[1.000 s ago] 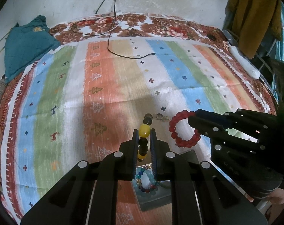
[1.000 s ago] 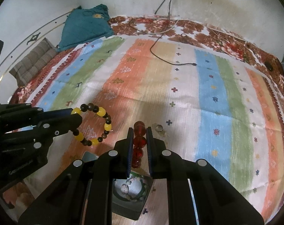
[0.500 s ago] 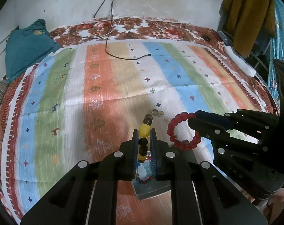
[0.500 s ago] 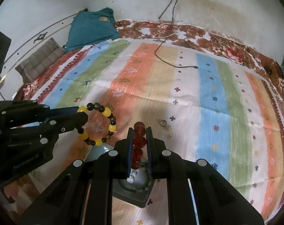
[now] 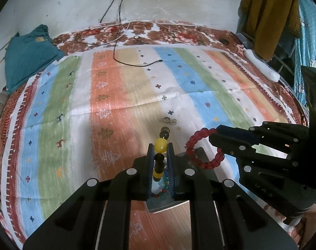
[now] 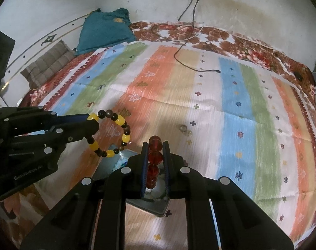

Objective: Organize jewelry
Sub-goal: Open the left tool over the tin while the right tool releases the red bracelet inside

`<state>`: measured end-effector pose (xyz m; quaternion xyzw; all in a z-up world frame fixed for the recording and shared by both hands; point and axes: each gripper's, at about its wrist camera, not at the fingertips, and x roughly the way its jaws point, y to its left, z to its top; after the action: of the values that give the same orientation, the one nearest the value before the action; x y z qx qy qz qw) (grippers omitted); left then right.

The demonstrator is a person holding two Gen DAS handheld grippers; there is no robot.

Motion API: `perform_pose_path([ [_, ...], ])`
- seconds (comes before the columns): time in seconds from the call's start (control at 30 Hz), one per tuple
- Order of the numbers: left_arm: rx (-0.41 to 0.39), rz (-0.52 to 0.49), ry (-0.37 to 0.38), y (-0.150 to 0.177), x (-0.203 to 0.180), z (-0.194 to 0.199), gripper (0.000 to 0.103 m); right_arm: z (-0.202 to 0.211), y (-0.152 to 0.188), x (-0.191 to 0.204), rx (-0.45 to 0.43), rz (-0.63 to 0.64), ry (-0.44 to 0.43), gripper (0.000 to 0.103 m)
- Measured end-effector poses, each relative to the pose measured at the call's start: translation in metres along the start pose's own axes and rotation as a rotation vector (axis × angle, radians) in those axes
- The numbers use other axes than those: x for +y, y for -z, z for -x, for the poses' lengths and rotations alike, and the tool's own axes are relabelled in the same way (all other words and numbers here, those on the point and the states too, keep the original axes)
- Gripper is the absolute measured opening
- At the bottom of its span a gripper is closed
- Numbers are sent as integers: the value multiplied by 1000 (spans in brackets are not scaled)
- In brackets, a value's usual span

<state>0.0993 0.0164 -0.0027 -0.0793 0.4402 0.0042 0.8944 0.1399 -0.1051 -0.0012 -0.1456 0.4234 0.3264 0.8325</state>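
My left gripper (image 5: 160, 145) is shut on a yellow-and-dark bead bracelet (image 5: 160, 145), held edge-on; in the right wrist view the same bracelet (image 6: 124, 123) hangs as a loop from the left gripper (image 6: 92, 123). My right gripper (image 6: 155, 144) is shut on a red bead bracelet (image 6: 155, 156); in the left wrist view the red bracelet (image 5: 194, 160) hangs from the right gripper (image 5: 213, 136). Both bracelets are held above a grey jewelry box (image 5: 201, 156), which holds a blue-bead bracelet (image 5: 165, 180). The box (image 6: 114, 162) is largely hidden by my fingers.
Two small clear rings (image 5: 170, 120) lie on the striped bedspread (image 5: 124, 95) just beyond the box. A black cable (image 5: 137, 62) runs across the far part of the bed. A teal cloth (image 5: 26, 58) lies far left, a white object (image 5: 262, 66) far right.
Both grippers, each still holding its bracelet, have risen and drawn back a little over the box. The view now takes in more of the far wall.
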Motion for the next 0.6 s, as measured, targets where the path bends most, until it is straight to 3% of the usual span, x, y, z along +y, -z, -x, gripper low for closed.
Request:
perform_pose_path([
  [0.4,15,-21,2,15,-8,2,12,3,13,1,17,-13,-4,14],
  [0.5,26,21,0,16,-2,3,14,5,12,-5,13,-42,11,16],
  [0.57,33,26,-12,16,2,2,19,4,12,-10,23,-60,11,32],
  [0.6,34,29,-14,16,3,2,21,3,12,-13,32,-68,14,34],
])
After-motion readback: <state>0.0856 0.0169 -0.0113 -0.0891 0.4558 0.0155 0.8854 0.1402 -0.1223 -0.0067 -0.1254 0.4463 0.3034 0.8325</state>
